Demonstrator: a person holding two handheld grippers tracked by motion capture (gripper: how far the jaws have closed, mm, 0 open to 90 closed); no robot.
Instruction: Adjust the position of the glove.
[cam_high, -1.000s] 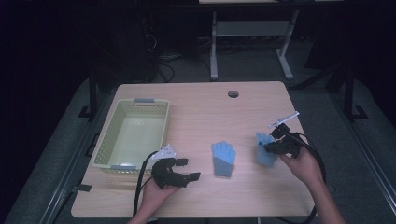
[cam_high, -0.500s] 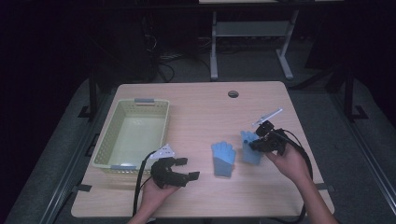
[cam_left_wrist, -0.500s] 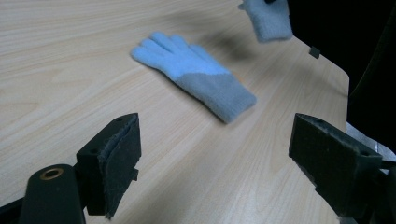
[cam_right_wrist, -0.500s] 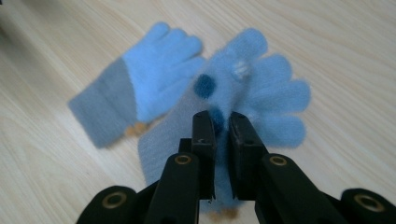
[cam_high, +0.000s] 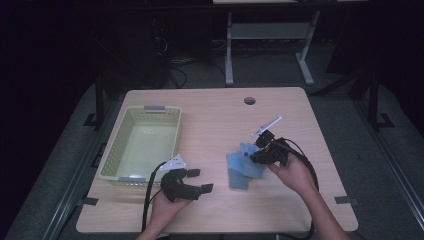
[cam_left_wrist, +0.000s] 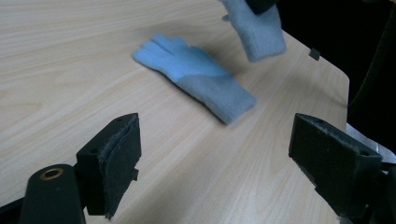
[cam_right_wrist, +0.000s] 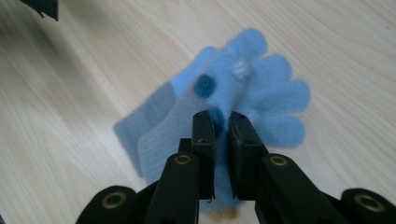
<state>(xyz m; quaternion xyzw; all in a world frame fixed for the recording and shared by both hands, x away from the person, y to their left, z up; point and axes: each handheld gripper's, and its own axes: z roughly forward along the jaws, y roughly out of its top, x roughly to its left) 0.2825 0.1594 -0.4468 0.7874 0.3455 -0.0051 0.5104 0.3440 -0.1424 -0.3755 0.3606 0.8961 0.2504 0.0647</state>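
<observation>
Two light blue knit gloves are on the wooden table. One glove (cam_high: 234, 175) (cam_left_wrist: 196, 77) lies flat near the table's middle. The second glove (cam_high: 254, 167) (cam_right_wrist: 266, 93), with dark blue dots, hangs from my right gripper (cam_high: 257, 153) (cam_right_wrist: 219, 119), which is shut on its fabric and holds it just above the flat glove (cam_right_wrist: 147, 116), partly overlapping it. In the left gripper view the held glove (cam_left_wrist: 259, 30) dangles at the top edge. My left gripper (cam_high: 195, 181) (cam_left_wrist: 219, 135) rests near the front edge, left of the gloves, open with nothing between its pads.
A pale green plastic basket (cam_high: 114, 145) stands at the table's left, beside the left hand. A cable hole (cam_high: 249, 100) sits near the far edge. Bare wood lies right of and beyond the gloves. A desk frame stands on the dark floor behind.
My right gripper has carried its glove leftward from the right side of the table until it hangs over the flat glove. The left gripper has stayed put.
</observation>
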